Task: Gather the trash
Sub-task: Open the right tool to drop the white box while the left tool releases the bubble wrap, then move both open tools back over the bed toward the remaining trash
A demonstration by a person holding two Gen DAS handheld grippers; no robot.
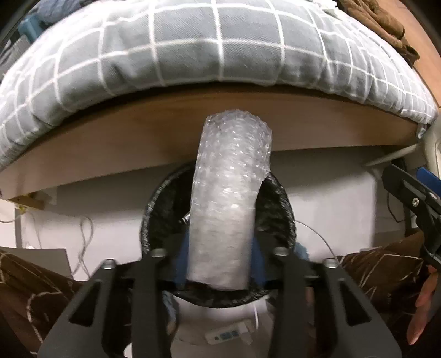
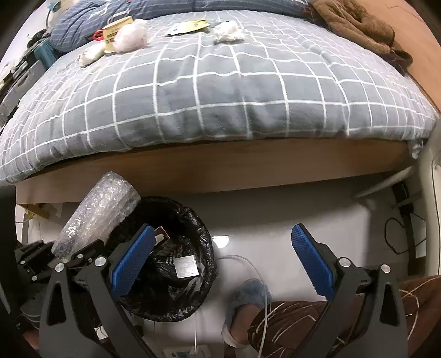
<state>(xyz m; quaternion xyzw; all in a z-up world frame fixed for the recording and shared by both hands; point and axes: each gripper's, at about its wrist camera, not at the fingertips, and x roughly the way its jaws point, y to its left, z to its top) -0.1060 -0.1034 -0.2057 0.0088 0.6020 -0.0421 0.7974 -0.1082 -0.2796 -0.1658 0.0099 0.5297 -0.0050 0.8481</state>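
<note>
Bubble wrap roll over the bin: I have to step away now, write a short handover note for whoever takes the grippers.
Left gripper: bubble wrap roll between its fingers, right above the black-lined trash bin; whether the pads still press on it I cannot tell.
Right gripper: open, empty, beside the bin.
Done: a labelled wrapper lies in the bin.
Left: get the roll fully in, then collect from the bed: pink tissue wad, white crumpled tissue, yellow-black packet, white wad, cup.
</note>
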